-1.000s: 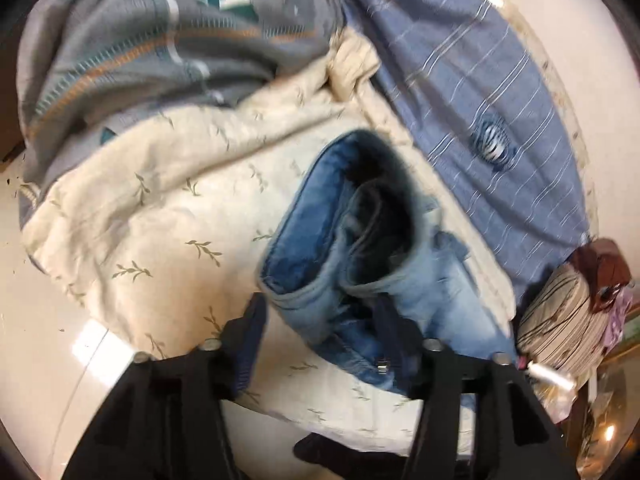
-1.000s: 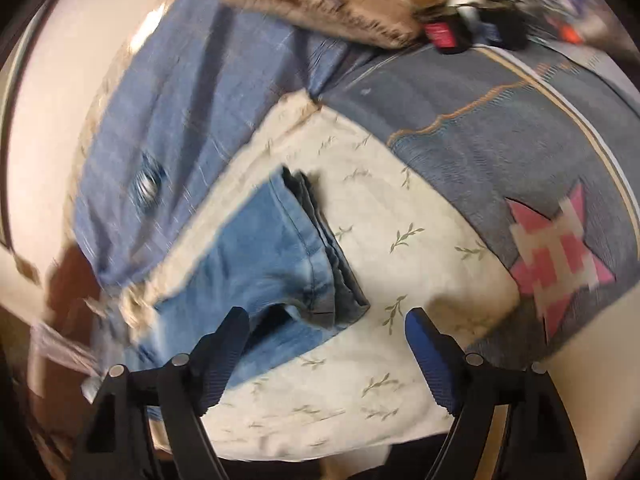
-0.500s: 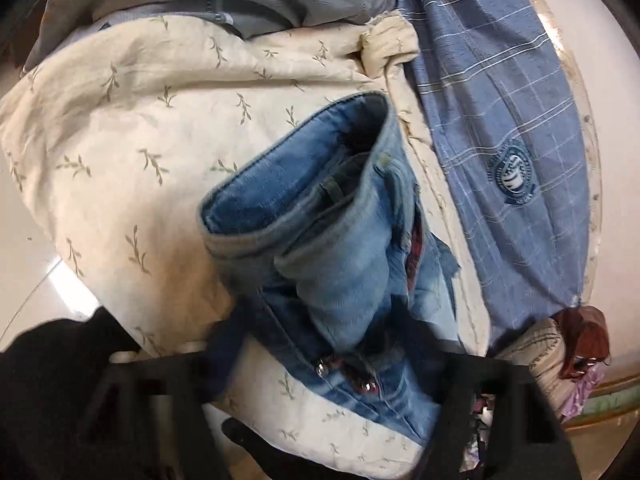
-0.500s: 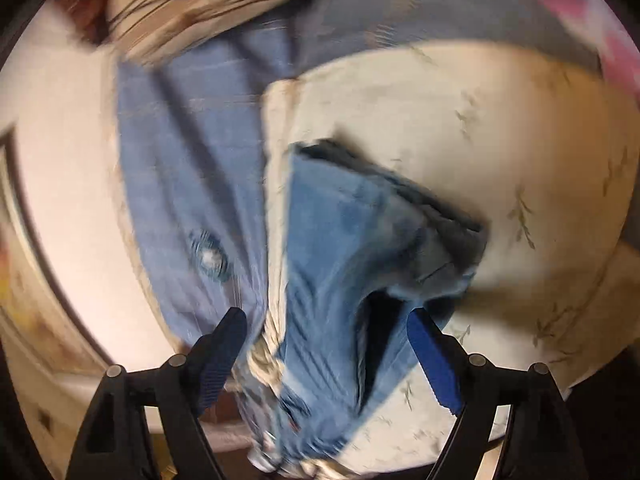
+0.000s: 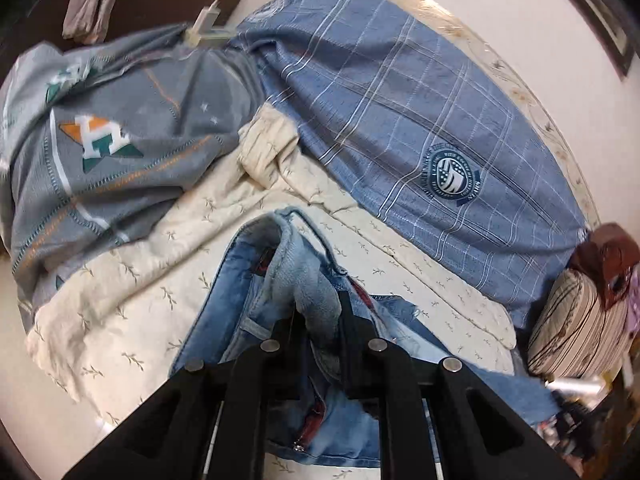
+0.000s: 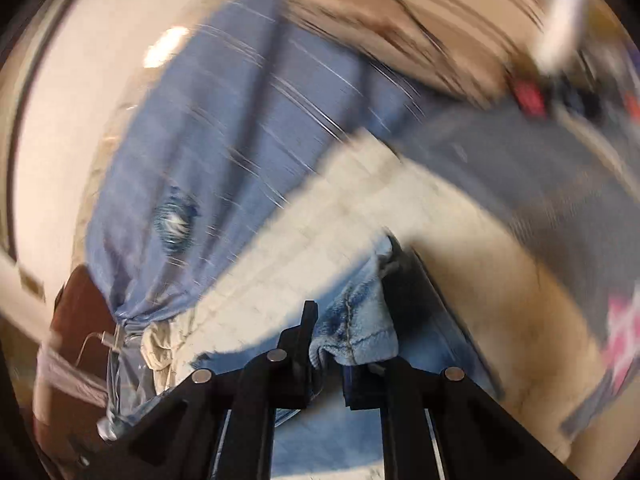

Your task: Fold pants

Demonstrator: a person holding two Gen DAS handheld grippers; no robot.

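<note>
While the left gripper (image 5: 316, 320) is closing on a bunched fold of the blue jeans (image 5: 248, 304), the right gripper (image 6: 328, 344) pinches another bunch of denim tight. The jeans lie crumpled on the cream leafy cloth (image 5: 132, 280), near its front edge. This looks like the pick-up step; next, lift and spread them flat.

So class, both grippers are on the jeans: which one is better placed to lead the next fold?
Probably the left gripper: its view is sharp and it is closing on a thick bunch of the jeans. The right gripper pinches only an edge, its view blurred.
</note>
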